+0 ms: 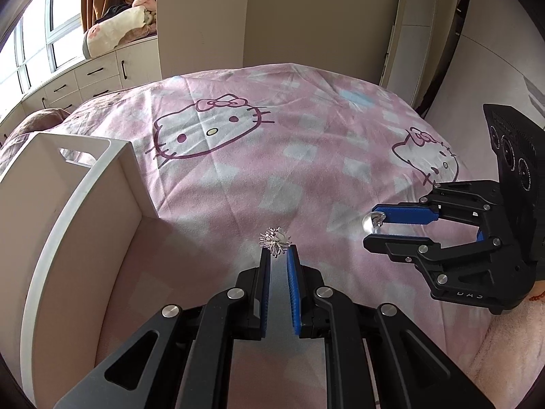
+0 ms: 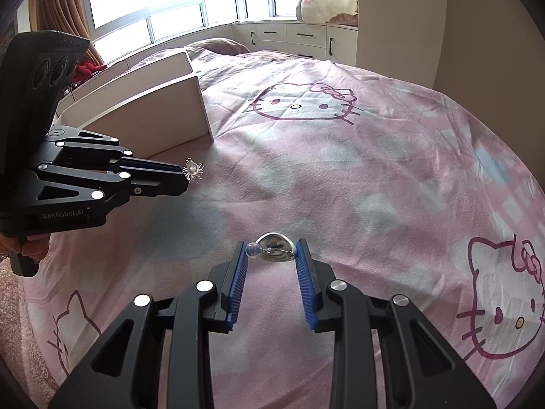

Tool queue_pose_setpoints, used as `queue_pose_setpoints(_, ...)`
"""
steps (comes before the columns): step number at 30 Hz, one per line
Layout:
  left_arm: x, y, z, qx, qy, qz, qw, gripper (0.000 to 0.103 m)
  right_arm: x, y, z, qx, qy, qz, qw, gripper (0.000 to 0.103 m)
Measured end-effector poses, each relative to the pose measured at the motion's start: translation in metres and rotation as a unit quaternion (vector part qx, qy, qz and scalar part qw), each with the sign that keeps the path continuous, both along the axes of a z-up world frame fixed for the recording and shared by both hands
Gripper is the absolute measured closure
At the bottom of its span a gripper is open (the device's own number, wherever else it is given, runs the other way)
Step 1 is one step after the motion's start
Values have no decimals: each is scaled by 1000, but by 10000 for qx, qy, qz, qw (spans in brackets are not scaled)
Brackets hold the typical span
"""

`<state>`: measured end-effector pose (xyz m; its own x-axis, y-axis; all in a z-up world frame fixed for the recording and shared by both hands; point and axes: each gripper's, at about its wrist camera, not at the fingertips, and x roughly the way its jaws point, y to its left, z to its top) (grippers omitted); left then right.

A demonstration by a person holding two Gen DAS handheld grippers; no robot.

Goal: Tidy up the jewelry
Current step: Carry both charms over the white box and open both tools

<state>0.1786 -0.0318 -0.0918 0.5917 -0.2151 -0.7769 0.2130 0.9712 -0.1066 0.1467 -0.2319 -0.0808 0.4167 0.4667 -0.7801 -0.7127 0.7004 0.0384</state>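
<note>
My left gripper (image 1: pixel 278 250) is shut on a spiky silver earring (image 1: pixel 275 237) at its fingertips, held above the pink bed sheet; the earring also shows in the right wrist view (image 2: pixel 192 169) at the left gripper's tip (image 2: pixel 186 179). My right gripper (image 2: pixel 271 251) is shut on a round silver earring with a clear bead (image 2: pixel 272 248), pinched between its blue pads. In the left wrist view the right gripper (image 1: pixel 374 225) holds that earring (image 1: pixel 373 221) to the right of the left gripper. A white open box (image 1: pixel 81 211) lies at the left.
The pink Hello Kitty sheet (image 1: pixel 272 156) covers the bed. The white box (image 2: pixel 163 102) stands behind the left gripper in the right wrist view. White drawers (image 2: pixel 293 39) and windows run along the far wall. A beige wall stands beyond the bed.
</note>
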Motion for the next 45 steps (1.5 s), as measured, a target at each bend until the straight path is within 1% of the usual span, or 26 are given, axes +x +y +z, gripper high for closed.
queue_pose_setpoints(3, -13, 3, 16, 76, -113, 1, 9999, 88, -6, -1, 11, 106, -43, -46, 9999, 74)
queue_pose_setpoints(7, -36, 10, 39, 273, -315, -17, 9991, 88, -19, 2, 29, 162, -178, 9, 9997, 74)
queue_pose_setpoints(13, -67, 31, 71, 190, -519, 82, 9984, 88, -41, 18, 62, 205, -428, 206, 9987, 74)
queue_pose_setpoints(18, -93, 47, 95, 290, -706, 174, 9969, 88, -55, 42, 97, 282, -660, 405, 9966, 74)
queue_pose_setpoints(20, -103, 57, 105, 248, -776, 235, 9964, 88, -60, 54, 112, 315, -759, 511, 9953, 74)
queue_pose_setpoints(24, -120, 82, 127, 246, -908, 512, 9942, 88, -71, 80, 140, 416, -1028, 759, 9909, 74)
queue_pose_setpoints(31, -143, 141, 159, 285, -1039, 1128, 9878, 88, -85, 137, 183, 691, -1374, 1170, 9812, 74)
queue_pose_setpoints(34, -147, 168, 167, 330, -1053, 1397, 9840, 88, -89, 163, 196, 820, -1440, 1323, 9773, 74)
queue_pose_setpoints(38, -149, 197, 169, 351, -973, 1743, 9792, 88, -87, 198, 202, 889, -1423, 1520, 9740, 74)
queue_pose_setpoints(40, -146, 209, 164, 352, -847, 1901, 9775, 88, -85, 214, 200, 893, -1405, 1548, 9738, 74)
queue_pose_setpoints(41, -145, 214, 160, 329, -746, 1980, 9768, 88, -82, 222, 199, 903, -1320, 1585, 9743, 74)
queue_pose_setpoints(43, -142, 225, 151, 158, -589, 2102, 9758, 88, -75, 236, 195, 902, -1170, 1602, 9760, 74)
queue_pose_setpoints(45, -136, 229, 139, 18, -410, 2115, 9765, 88, -68, 248, 188, 867, -1034, 1607, 9777, 74)
